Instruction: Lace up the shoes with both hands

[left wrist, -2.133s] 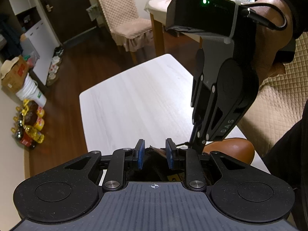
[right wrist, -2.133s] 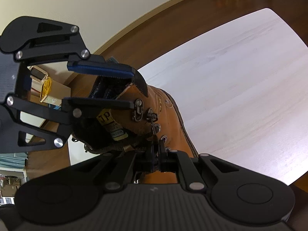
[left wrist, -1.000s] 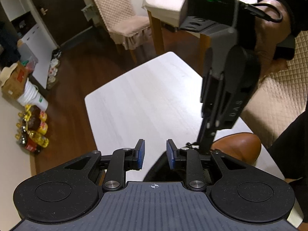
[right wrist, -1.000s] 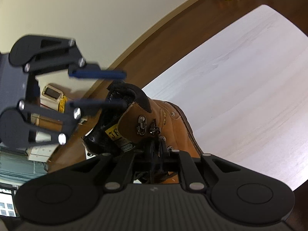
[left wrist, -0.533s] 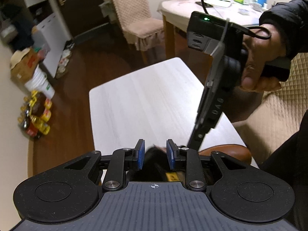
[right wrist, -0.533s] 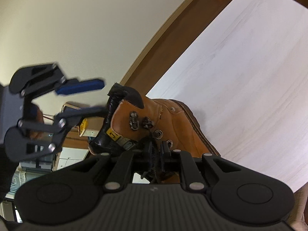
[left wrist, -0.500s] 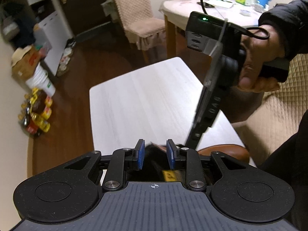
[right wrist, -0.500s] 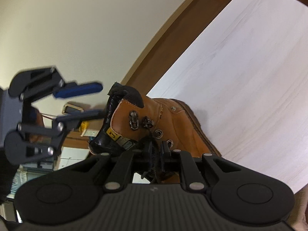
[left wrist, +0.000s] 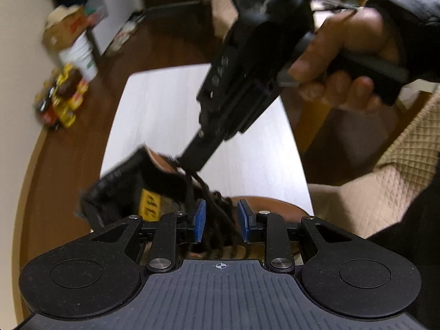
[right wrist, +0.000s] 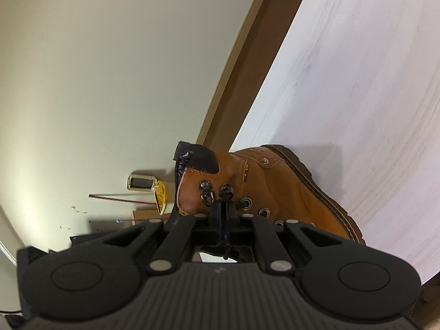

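Tan leather boot (right wrist: 277, 189) on white tabletop (right wrist: 357, 110), near its edge, w/ black padded collar & dark lace (left wrist: 217, 214) over the tongue. Left gripper (left wrist: 221, 221) above boot's opening, blue pads apart, lace strands between them, not pinched. Right gripper (right wrist: 226, 217) closing, pads nearly together by the upper metal lace hooks (right wrist: 207, 191); dark lace runs up to its tip in left view, actual grip not clear. Right hand (left wrist: 346, 63) w/ dark sleeve on its handle. Bottles (left wrist: 59, 99) on wooden floor beyond tabletop, blurred.
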The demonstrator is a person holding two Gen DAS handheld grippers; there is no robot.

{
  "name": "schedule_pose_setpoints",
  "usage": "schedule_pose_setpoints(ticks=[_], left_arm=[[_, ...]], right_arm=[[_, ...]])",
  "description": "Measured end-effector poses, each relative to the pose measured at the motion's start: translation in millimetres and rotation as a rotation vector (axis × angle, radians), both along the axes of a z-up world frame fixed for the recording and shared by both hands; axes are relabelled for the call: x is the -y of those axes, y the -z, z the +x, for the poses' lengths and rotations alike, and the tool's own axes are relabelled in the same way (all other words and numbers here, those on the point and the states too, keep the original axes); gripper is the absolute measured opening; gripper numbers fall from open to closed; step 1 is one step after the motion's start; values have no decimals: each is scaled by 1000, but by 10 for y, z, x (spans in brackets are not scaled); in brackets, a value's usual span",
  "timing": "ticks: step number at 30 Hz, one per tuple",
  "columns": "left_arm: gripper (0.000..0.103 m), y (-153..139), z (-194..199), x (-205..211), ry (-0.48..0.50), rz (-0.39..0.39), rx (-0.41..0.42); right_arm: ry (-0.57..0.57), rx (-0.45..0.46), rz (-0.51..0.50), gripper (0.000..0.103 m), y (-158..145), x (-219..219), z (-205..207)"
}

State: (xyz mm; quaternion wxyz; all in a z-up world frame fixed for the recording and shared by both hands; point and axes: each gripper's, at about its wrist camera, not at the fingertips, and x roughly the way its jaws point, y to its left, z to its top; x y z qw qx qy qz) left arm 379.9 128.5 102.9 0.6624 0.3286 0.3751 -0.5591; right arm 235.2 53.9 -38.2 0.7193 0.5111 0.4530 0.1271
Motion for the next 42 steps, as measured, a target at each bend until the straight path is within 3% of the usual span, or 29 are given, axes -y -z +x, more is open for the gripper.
schedule_pose_setpoints(ticks=[3, 8, 10, 16, 21, 32, 35, 37, 42], left_arm=[[27, 84, 32, 50, -96, 1, -17], [23, 121, 116, 187, -224, 9, 31], [3, 112, 131, 215, -258, 13, 52], [3, 75, 135, 217, -282, 13, 55], [3, 30, 117, 163, -289, 17, 52], [3, 46, -9, 133, -316, 9, 49], [3, 67, -14, 136, -320, 5, 50], [3, 147, 68, 144, -328, -4, 47], [5, 129, 15, 143, -338, -15, 34]], right_arm=[[-13, -8, 3, 7, 12, -43, 37], [-17, -12, 13, 7, 54, -98, 93], [-21, -13, 19, 7, 158, -144, 161], [-11, -5, 76, 13, 211, -99, 172], [97, -3, 134, 13, 333, 68, 240], [91, -81, 319, 13, 733, -6, 404], [91, -91, 333, 13, 781, -17, 416], [80, -89, 324, 3, 779, -33, 433], [112, -63, 276, 2, 723, 5, 439]])
